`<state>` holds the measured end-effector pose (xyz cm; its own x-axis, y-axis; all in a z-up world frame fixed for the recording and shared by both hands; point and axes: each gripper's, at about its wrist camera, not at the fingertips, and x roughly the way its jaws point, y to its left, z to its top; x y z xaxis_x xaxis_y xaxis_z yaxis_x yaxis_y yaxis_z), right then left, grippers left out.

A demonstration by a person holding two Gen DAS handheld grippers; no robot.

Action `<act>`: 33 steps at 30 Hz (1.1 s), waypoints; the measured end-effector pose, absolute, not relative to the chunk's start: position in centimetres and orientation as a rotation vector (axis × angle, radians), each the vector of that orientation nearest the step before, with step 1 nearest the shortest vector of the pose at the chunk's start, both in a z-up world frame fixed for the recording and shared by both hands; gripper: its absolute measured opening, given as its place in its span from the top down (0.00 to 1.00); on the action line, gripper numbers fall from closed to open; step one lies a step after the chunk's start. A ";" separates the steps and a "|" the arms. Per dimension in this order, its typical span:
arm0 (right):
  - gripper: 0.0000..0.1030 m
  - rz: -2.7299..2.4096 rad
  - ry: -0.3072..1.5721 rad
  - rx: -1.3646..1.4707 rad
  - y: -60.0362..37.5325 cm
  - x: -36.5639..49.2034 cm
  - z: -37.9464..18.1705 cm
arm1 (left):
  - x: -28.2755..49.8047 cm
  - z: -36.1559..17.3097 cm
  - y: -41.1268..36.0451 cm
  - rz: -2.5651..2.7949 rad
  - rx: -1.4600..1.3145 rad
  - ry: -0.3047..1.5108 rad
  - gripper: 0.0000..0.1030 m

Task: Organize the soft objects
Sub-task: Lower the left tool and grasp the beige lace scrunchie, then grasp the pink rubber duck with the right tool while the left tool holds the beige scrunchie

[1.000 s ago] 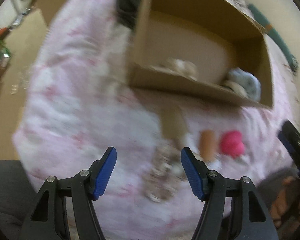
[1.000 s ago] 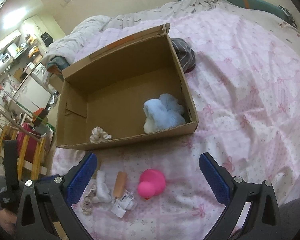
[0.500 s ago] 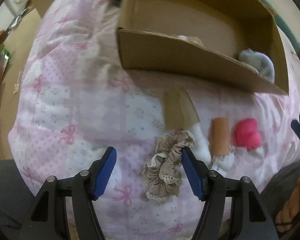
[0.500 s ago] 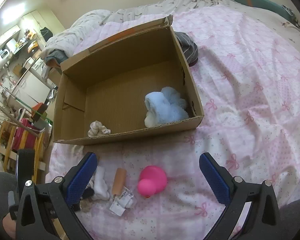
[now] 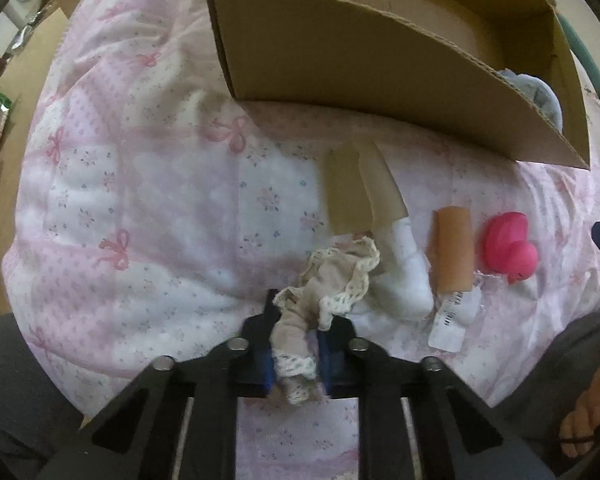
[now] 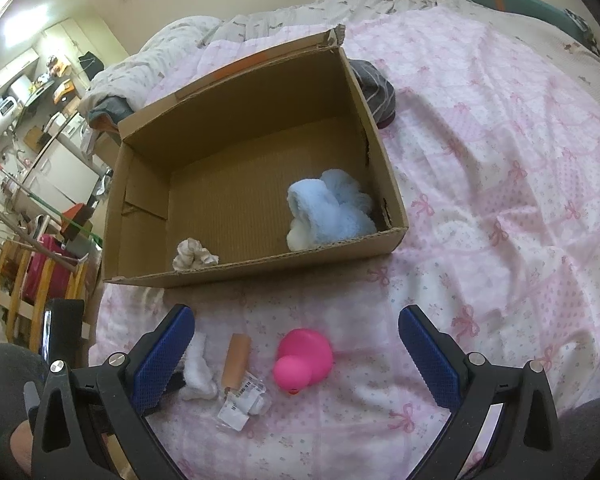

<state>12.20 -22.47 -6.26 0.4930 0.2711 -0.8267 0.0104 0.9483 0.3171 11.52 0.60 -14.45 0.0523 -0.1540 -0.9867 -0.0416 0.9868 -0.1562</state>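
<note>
While closing, left jaws pinch scrunchie.

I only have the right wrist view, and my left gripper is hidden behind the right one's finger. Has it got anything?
Observer: Yes. The left gripper is closing, with the beige lace scrunchie pinched between its pads.
Operator: Anything else lying near that scrunchie?
Observer: A beige and white sock lies right beside it, touching it.
Operator: Is the scrunchie off the bedspread yet?
Observer: Not clearly; its free end seems to rest on the pink bedspread.
</note>
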 end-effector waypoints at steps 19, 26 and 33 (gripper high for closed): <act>0.21 0.196 1.293 0.408 -22.7 14.1 -11.1 | 11.5 -8.3 2.9 0.041 -0.151 1.282 0.90; 0.28 0.230 1.393 0.356 -20.5 14.3 -13.1 | 11.0 -8.7 2.8 0.048 -0.148 1.289 0.90; 0.54 0.210 1.409 0.314 -20.0 14.2 -13.8 | 11.1 -8.8 2.8 0.056 -0.143 1.287 0.90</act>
<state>14.15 -19.95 -13.79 0.1529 0.3273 -0.9325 0.0415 0.9406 0.3370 11.10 2.81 -8.81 0.2798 -0.0384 -0.9593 -0.1214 0.9898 -0.0750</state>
